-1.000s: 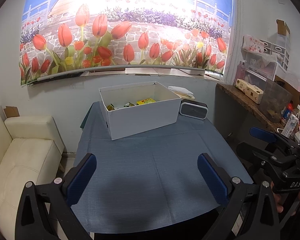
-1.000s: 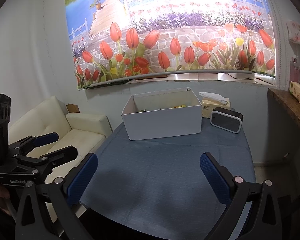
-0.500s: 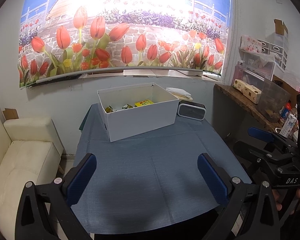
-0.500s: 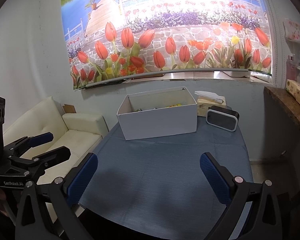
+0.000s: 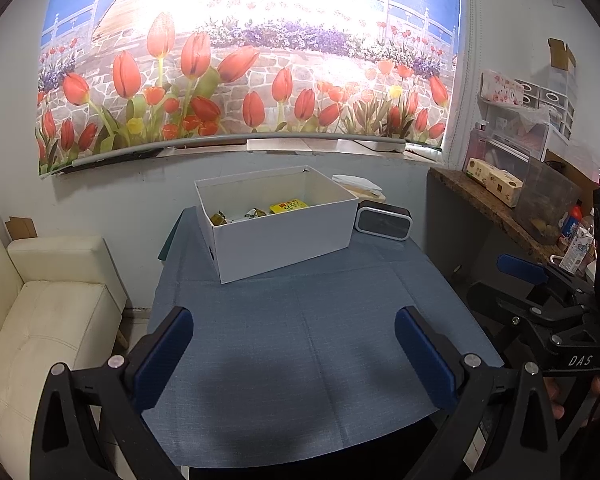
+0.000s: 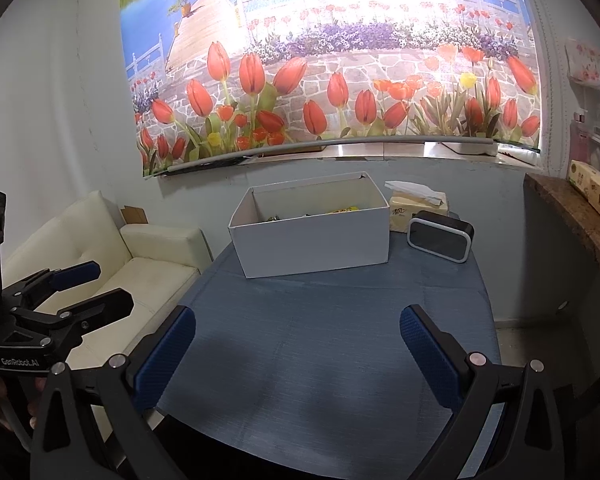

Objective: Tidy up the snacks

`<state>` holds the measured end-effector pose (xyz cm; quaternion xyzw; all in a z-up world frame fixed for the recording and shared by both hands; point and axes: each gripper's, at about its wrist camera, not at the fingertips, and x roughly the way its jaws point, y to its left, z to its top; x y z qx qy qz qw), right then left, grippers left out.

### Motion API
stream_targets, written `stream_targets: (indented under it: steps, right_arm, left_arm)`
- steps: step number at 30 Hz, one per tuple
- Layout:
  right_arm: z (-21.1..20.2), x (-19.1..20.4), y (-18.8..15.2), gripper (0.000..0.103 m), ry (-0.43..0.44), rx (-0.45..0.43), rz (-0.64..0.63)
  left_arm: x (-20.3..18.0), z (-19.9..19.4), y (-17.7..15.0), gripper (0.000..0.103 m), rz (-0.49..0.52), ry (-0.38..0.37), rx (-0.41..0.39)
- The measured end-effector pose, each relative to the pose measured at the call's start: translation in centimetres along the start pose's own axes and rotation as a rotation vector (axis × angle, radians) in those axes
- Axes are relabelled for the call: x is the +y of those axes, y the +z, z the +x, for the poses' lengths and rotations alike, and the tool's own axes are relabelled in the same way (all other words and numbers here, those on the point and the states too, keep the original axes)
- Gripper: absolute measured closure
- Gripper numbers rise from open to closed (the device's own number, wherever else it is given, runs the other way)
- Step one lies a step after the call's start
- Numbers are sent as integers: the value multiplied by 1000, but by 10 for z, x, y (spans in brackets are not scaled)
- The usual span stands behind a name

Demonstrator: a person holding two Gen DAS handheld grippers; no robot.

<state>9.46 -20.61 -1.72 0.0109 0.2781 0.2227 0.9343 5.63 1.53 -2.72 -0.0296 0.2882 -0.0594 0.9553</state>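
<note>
While both tools hang back over the near edge of the table (image 5: 300, 360), nothing is in hand; left gripper (image 5: 294, 356) with jaws spread wide and bare, right gripper (image 6: 298, 356) likewise wide apart and holding nothing; each shows at the margin of the other's view, off to the side of the table.

White box (image 5: 284, 236) sits at the far end of the blue cloth, open-topped; snacks (image 5: 288, 207) lie in its bottom, a yellow packet plus a few darker wrapped pieces, count not readable; from the right wrist view only a sliver of yellow shows over the rim.

Cloth between grippers and box is bare; no loose snack visible on it in either view; judgement: gathering looks done or nearly so, unless more stock lies out of frame.

Beside the box, right: a small black clock (image 6: 440, 236) and, behind it, a tissue pack (image 6: 418, 202); neither touching the box as far as can be told.
</note>
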Motion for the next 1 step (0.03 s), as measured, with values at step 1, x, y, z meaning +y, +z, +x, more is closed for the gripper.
stream_targets:
  steps: [1]
  right_arm:
    - [0,0,0,0,0,0,-1]
  left_arm:
    - [0,0,1,0,-2,0,0]
